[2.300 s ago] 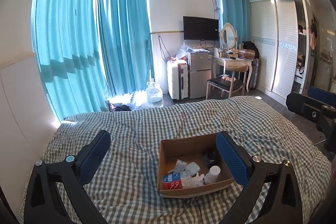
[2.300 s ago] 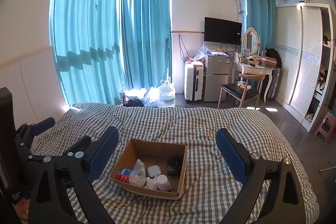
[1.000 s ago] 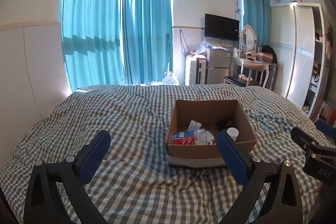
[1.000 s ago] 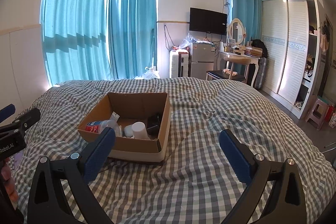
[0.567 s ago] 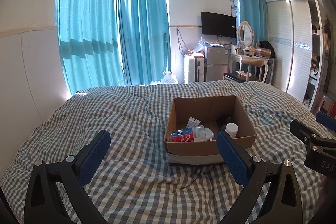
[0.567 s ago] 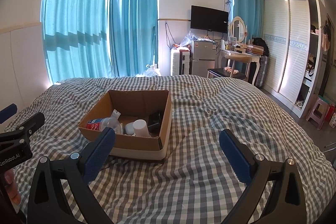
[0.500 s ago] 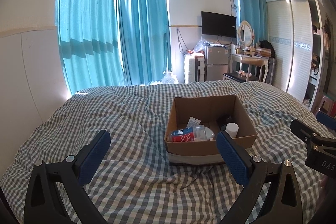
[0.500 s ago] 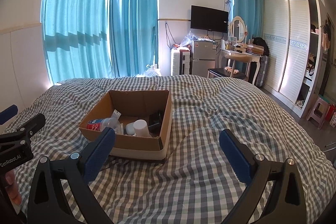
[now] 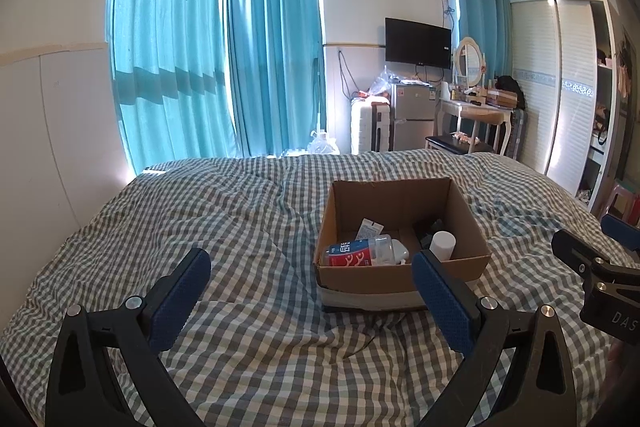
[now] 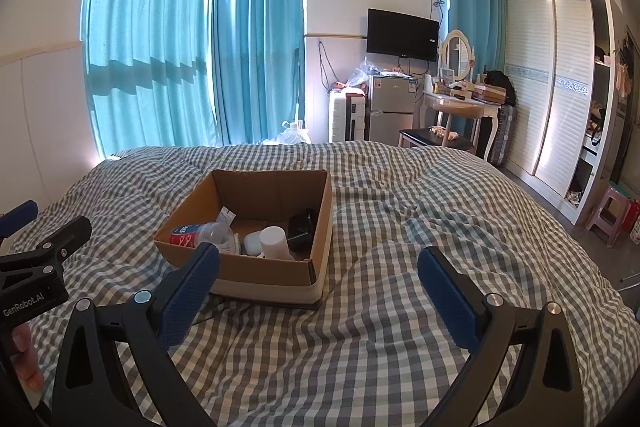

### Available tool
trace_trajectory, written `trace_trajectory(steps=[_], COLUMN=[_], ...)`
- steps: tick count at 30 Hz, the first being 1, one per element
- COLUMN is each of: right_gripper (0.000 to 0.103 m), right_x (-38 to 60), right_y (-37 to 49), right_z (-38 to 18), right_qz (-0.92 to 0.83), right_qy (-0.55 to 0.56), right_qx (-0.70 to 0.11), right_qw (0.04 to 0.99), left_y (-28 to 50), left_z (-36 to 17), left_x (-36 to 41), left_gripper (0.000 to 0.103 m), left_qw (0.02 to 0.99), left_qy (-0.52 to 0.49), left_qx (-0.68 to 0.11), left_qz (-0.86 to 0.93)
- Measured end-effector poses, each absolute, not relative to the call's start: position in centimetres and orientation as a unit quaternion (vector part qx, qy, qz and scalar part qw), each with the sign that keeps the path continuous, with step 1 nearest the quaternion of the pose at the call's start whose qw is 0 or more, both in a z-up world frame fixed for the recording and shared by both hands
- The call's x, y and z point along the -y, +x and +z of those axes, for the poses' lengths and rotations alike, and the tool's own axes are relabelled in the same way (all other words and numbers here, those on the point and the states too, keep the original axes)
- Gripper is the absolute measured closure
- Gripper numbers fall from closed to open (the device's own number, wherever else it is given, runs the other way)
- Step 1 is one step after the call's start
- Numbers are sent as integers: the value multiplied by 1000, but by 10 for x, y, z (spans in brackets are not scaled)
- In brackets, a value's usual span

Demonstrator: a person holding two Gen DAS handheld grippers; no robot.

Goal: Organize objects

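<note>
An open cardboard box sits on the checked bedspread. Inside lie a clear bottle with a red label, a white capped bottle, a dark object and a white tag. My left gripper is open, low over the bedspread, its right finger beside the box's near right corner. My right gripper is open with nothing between its fingers, to the right of the box, its left finger in front of the box's near wall.
Teal curtains cover the window behind the bed. A white suitcase, small fridge, dressing table with chair and white wardrobe stand beyond the bed. A pink stool is on the floor at right.
Both grippers have come down from a higher view to low over the bed and nearer the box. In the last half second they barely shift. Both stay open.
</note>
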State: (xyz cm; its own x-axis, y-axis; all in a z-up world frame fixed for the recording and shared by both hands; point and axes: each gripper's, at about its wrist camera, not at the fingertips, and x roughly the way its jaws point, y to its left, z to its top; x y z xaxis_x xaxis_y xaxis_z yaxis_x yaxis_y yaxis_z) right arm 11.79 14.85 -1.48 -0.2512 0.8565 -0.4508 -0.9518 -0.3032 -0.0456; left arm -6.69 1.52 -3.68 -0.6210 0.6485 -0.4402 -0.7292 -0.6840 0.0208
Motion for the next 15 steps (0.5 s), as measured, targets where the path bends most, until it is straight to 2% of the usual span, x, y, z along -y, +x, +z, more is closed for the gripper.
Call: trace_trajectory(steps=[15], right_gripper=[3], right_x=[-148], right_y=[114], right_z=[-15], right_qz=[783], right_qy=[-206], right_qx=[-114], right_qw=[576], left_y=[-64], left_z=[-36], left_x=[-15], left_gripper=[0], left_qw=[386], left_qy=[-199], left_qx=[-110], left_qz=[894])
